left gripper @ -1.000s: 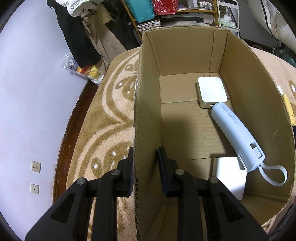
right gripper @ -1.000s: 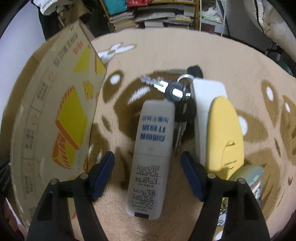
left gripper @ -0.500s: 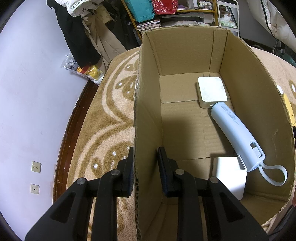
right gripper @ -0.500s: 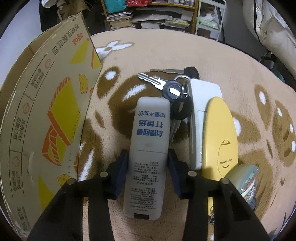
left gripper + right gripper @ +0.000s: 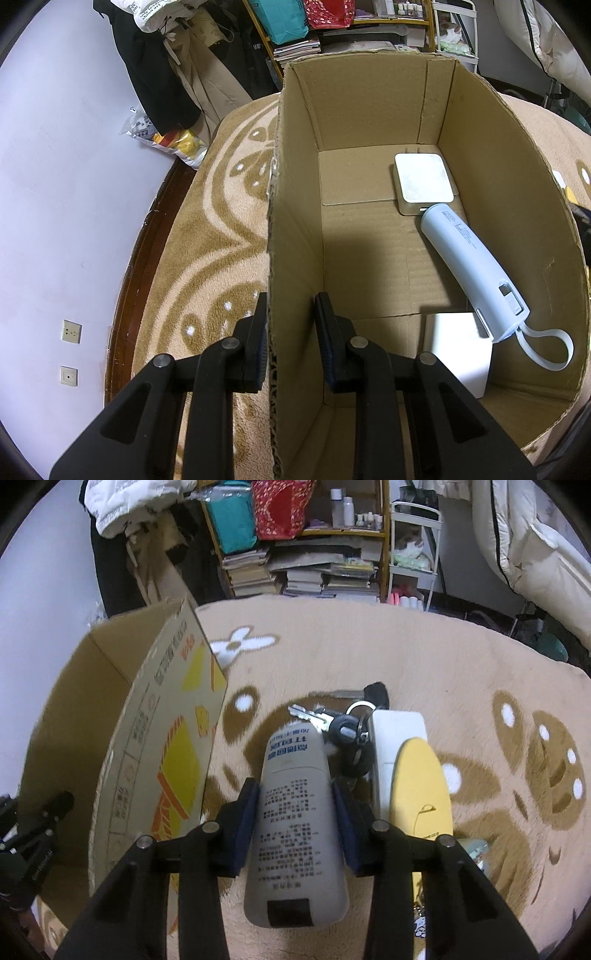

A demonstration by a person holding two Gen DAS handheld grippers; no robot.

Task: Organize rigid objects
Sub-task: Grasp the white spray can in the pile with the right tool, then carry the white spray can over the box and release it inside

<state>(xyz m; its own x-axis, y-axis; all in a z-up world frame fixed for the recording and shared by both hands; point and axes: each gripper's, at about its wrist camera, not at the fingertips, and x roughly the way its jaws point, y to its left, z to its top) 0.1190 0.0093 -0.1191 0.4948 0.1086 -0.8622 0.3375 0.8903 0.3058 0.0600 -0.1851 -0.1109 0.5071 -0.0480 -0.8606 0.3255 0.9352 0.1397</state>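
Left wrist view shows the left gripper clamped on the left wall of the cardboard box: one finger stands outside the wall and the other inside, and the wall edge runs straight away from the camera. Inside the box, toward its right wall, a white square adapter lies at the far end. A pale blue power bank lies next to it, its long axis diagonal and its strap end pointing to the near right corner. A white cube sits under that end.

Right wrist view shows the box at the left. To its right, the right gripper has its jaws pressed on both long sides of a grey printed bar. The bar's long axis points away from the camera, along the fingers. Right of the bar, on the carpet, lie a bunch of keys, a white flat device and a yellow oval object.
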